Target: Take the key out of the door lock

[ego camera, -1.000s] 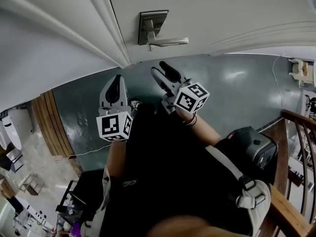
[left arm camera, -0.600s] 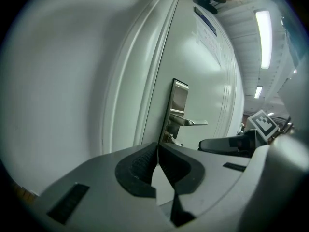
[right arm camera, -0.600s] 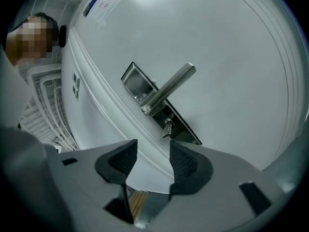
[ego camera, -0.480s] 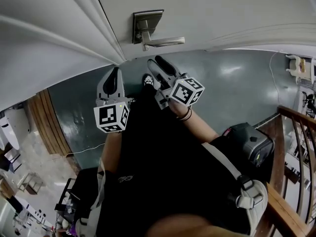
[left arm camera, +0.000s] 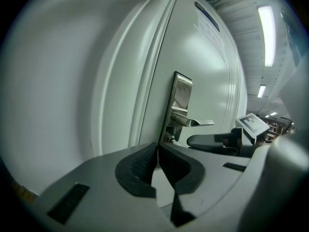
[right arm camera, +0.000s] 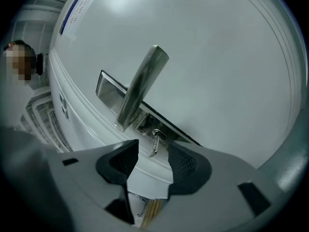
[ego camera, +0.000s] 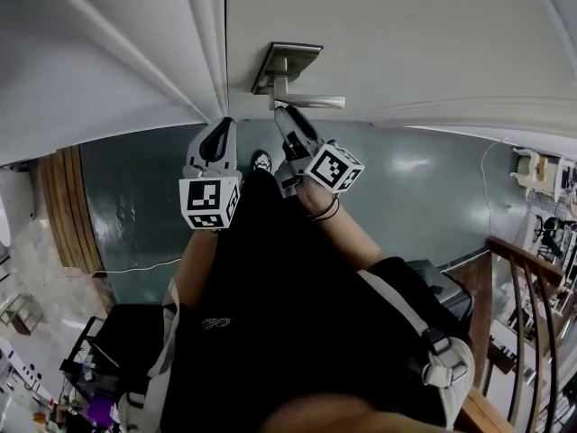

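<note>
We see door [ego camera: 406,43] smooth, white paint w/ slight sheen; lever handle [ego camera: 306,101] brushed metal; key [right arm camera: 154,141] shiny metal; floor [ego camera: 424,197] glossy; right rail [ego camera: 509,249] wood.

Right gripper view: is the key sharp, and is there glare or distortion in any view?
Right gripper view: the key is sharp and evenly lit; the door lines are bowed by the wide lens. Left gripper view: ceiling lights blown out, dark vignette at corners. Head view: door mouldings curve; sheen on the floor.
</note>
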Available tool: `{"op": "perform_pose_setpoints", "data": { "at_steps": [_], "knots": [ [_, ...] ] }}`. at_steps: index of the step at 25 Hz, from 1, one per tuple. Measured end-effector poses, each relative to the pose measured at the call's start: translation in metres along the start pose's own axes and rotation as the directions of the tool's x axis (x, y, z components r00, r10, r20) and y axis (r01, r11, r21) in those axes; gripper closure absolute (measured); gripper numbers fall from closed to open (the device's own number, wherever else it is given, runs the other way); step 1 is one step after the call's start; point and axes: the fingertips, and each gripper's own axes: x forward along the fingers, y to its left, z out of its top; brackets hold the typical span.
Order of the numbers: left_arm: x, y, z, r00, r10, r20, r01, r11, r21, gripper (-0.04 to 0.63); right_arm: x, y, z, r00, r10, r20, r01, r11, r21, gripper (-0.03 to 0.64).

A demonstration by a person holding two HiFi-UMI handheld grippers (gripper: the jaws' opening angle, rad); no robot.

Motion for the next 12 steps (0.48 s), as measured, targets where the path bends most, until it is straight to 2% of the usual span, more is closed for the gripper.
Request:
{"op": "perform_pose_setpoints", "data": {
  "at_steps": [3, 6, 12],
  "knots": [
    [0.0, 0.002, -0.002, 1.0, 0.009, -0.001, -0.009, 1.0, 0.007, 0.566, 0.011, 0.0, 0.003, 1.0, 0.016, 0.01, -0.016, 0.999, 0.031, 0.416],
    [-0.002, 0.008, -0.001, 1.0, 0.024, 0.01, -0.024, 1.0, -0.005, 0.566, 0.019, 0.004, 0.005, 0.999, 0.038, 0.025, -0.041, 0.994, 0.105, 0.419],
    [-0.005, 0.015, 0.001, 0.999, 0.035, 0.018, -0.035, 0.999, -0.004, 0.566, 0.03, 0.006, 0.007, 0.996, 0.058, 0.061, -0.069, 0.978, 0.197, 0.456]
  ]
}}
